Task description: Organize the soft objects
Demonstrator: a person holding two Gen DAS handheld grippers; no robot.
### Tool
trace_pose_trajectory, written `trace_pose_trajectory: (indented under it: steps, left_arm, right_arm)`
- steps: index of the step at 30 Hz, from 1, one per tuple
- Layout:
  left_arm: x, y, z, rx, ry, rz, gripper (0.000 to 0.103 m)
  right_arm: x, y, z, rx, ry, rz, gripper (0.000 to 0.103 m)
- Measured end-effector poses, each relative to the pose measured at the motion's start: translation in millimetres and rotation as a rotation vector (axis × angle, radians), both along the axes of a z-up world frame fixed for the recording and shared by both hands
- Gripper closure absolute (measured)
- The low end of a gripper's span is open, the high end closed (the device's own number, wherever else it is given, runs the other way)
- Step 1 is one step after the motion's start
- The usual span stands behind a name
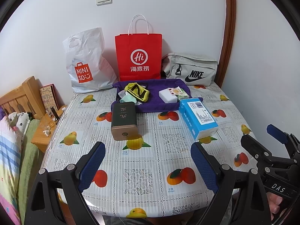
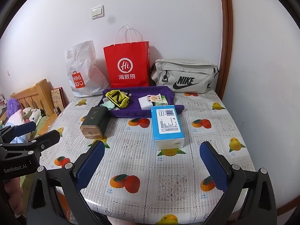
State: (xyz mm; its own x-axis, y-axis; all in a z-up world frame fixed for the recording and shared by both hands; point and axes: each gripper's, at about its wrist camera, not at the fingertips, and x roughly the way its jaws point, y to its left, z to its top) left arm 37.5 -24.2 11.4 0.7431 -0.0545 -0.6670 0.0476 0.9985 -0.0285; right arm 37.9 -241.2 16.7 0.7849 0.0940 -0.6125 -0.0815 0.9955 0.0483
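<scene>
A purple towel (image 1: 155, 108) (image 2: 138, 112) lies at the back of the table. On it rest a yellow-and-black fabric piece (image 1: 137, 91) (image 2: 118, 98), a mint cloth (image 1: 128, 98), a white foam block (image 1: 167, 95) (image 2: 145, 103) and a small green tissue pack (image 1: 183, 93). A blue tissue pack (image 1: 198, 118) (image 2: 167, 125) and a dark green tin (image 1: 123, 121) (image 2: 95, 123) lie in front of the towel. My left gripper (image 1: 147, 148) (image 2: 45, 129) hovers open over the near table, empty. My right gripper (image 2: 151, 145) (image 1: 256, 133) is open too, just short of the blue pack.
Against the wall stand a white plastic bag (image 1: 88, 61), a red paper bag (image 1: 138, 56) and a grey Nike pouch (image 1: 193, 69). The table (image 1: 142, 168) has a fruit-print cover. A bed with a wooden headboard (image 1: 20, 97) and a nightstand (image 1: 45, 131) are to the left.
</scene>
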Motion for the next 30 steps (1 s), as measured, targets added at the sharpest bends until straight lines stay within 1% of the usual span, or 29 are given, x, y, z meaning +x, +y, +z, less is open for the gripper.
trace_pose_trajectory:
  steps: [30]
  left_arm:
    - [-1.7,-1.8,0.4,-0.001,-0.002,0.005,0.011]
  right_arm:
    - [-3.5,-3.1,3.0,0.004,-0.008,0.007,0.003]
